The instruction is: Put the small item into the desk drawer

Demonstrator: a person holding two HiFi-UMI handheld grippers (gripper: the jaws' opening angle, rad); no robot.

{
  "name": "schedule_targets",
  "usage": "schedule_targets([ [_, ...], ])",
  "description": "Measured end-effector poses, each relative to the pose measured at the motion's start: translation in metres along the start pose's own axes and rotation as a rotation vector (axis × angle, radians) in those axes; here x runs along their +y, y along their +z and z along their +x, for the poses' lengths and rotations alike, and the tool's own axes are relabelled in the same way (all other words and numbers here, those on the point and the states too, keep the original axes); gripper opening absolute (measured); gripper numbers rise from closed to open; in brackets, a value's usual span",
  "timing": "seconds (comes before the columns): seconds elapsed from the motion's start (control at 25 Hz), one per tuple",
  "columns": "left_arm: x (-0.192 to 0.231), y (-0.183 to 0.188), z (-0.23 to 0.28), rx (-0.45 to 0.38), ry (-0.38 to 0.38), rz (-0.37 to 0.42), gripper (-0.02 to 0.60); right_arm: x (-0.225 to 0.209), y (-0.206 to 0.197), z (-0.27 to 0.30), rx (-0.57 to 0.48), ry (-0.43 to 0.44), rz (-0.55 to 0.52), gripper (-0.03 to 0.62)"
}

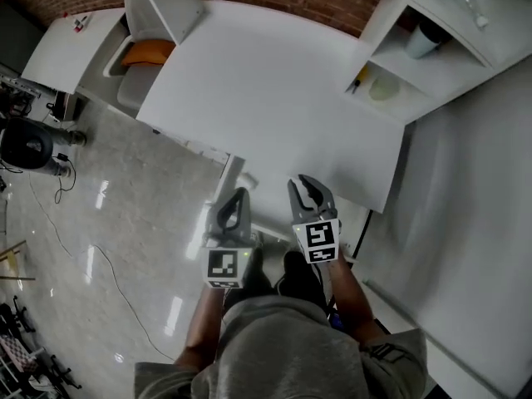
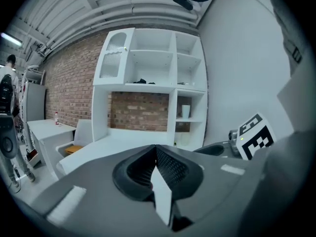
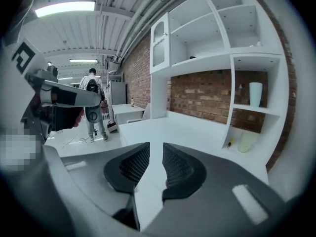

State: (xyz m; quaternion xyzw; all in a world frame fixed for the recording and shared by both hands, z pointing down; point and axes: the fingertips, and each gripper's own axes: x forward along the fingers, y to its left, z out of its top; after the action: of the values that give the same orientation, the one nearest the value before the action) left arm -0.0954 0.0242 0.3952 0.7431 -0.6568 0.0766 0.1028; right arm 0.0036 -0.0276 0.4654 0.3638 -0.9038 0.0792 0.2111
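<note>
Both grippers are hovering at lower centre of the head view, over the floor point(image 1: 125, 214), just short of the near edge of the desk point(image 1: 266, 90). The left gripper point(image 1: 239, 196) is keeping its jaws clenched tip to tip, grasping nothing. The right gripper point(image 3: 156, 154) is holding its jaws a narrow gap apart, released, with only bare desk showing between them.

No gripper is carrying the small item, and I cannot tell which thing it is. A yellow-handled tool point(image 1: 357, 80) is lying in the lowest cubby of the shelf point(image 1: 440, 73) at upper right, just beside a pale round thing point(image 1: 384, 88). A white cup point(image 1: 421, 40) is standing one cubby up. A white piece point(image 1: 235, 171) is jutting out under the desk's near edge, just above the left gripper; whether it is the drawer I cannot tell. An orange thing point(image 1: 148, 51) is lying on a seat at upper left
</note>
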Motion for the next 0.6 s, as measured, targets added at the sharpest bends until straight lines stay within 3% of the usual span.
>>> schedule_targets([
  [0.28, -0.032, 0.029, -0.003, -0.036, -0.103, 0.053, 0.012, -0.024, 0.025, -0.055, -0.083, -0.138, 0.044, 0.055],
  [0.6, -0.062, 0.042, -0.003, -0.057, -0.209, 0.083, 0.012, -0.042, 0.024, -0.107, -0.121, -0.271, 0.106, 0.024],
])
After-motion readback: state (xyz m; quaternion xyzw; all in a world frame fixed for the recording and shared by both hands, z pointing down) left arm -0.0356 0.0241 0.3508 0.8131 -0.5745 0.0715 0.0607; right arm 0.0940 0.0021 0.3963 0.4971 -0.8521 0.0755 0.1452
